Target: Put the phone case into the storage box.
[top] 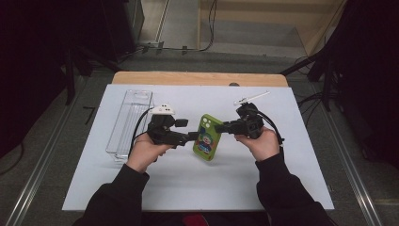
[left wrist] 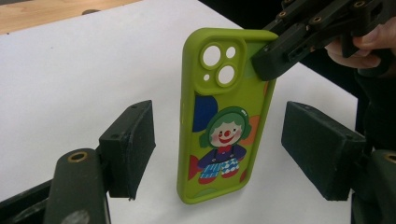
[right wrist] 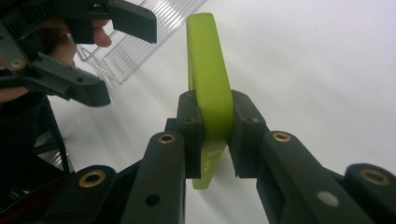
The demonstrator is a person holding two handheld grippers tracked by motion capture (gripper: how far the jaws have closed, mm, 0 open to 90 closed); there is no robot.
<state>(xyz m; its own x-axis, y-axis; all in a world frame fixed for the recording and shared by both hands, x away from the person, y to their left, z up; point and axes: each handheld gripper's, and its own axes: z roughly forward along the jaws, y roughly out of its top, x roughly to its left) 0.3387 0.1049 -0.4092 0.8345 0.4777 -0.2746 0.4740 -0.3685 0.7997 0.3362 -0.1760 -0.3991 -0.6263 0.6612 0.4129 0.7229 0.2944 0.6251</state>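
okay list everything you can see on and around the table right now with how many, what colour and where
phone case: one, green with a cartoon clown, held above the table's middle
clear tray: one, transparent, far left of the table
white stick-like thing: one, white, far right of the table; too small to identify
table cover: one, white, over a wooden tabletop
right gripper: one, black, shut on the phone case's edge
left gripper: one, black, jaws open either side of the phone case, not touching
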